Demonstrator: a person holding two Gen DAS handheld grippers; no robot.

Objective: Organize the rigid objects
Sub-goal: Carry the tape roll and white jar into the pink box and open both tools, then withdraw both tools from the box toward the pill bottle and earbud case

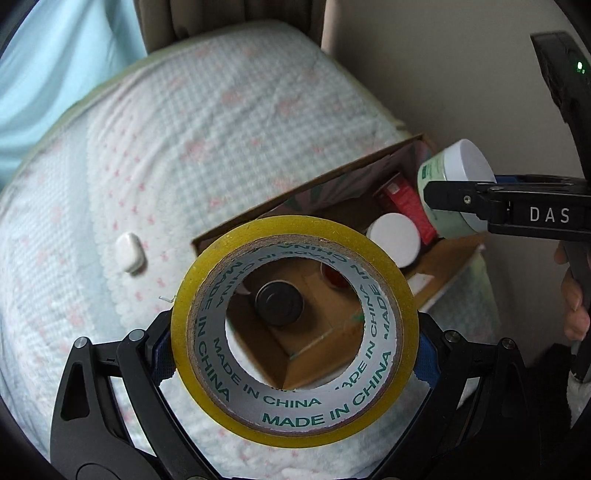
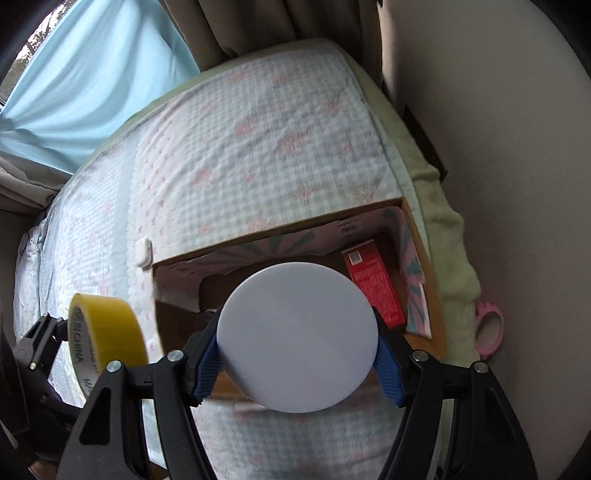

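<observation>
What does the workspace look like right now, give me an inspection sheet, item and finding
Surface: bed with a white quilted bedspread, pink motifs.
Job's things: yellow tape roll held over the open cardboard box; white-lidded jar held above the same box. In the box: red carton, another white-lidded jar, a dark round object.
Clutter: small white oval device on the bedspread beside the box; pink tape roll at the bed's edge.
Grippers: left gripper shut on the yellow tape roll; right gripper shut on the white-lidded jar.
Cables: nothing seen.
Surroundings: light blue curtain, beige drapes, plain wall.
</observation>
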